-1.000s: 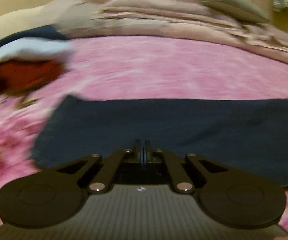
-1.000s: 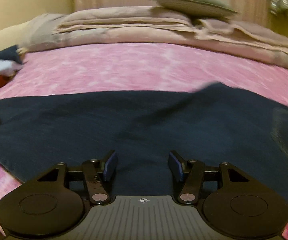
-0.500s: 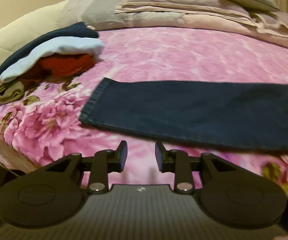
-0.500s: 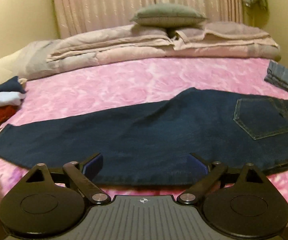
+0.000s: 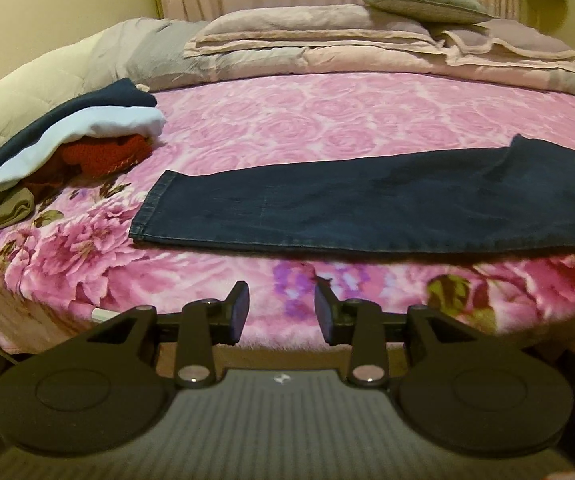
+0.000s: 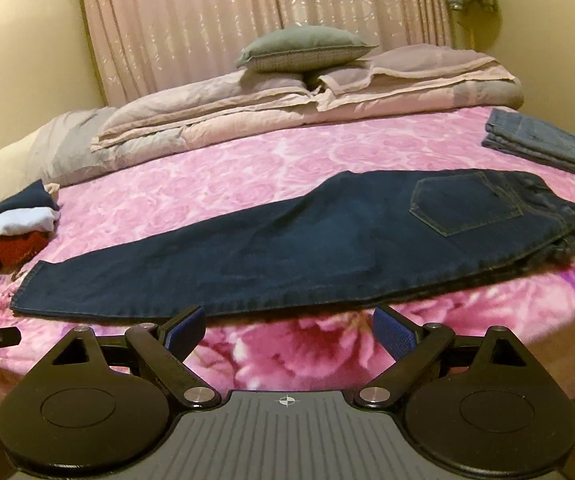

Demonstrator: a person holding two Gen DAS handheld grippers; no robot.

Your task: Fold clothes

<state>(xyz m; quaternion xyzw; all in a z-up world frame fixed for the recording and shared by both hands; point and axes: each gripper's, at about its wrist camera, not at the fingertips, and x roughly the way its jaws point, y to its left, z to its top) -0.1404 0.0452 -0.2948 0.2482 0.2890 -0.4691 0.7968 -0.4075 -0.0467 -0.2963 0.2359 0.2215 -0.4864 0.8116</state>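
Dark blue jeans (image 5: 367, 200) lie flat across the pink floral bed, folded lengthwise, leg hem to the left and waist with a back pocket (image 6: 463, 208) to the right. They also show in the right wrist view (image 6: 287, 252). My left gripper (image 5: 281, 308) is open and empty, held back from the bed's near edge below the hem end. My right gripper (image 6: 287, 330) is wide open and empty, just short of the jeans' near edge at mid-leg.
A pile of navy, white and red clothes (image 5: 75, 140) with an olive piece (image 5: 5, 210) sits at the bed's left. Folded lighter jeans (image 6: 543, 144) lie at the far right. Folded quilts (image 6: 287, 108) and a grey pillow (image 6: 303, 48) line the back.
My left gripper was shut on the jeans a second ago; it let go and opened. Both grippers pulled back from the jeans toward the bed's near edge, and the right opened wider.
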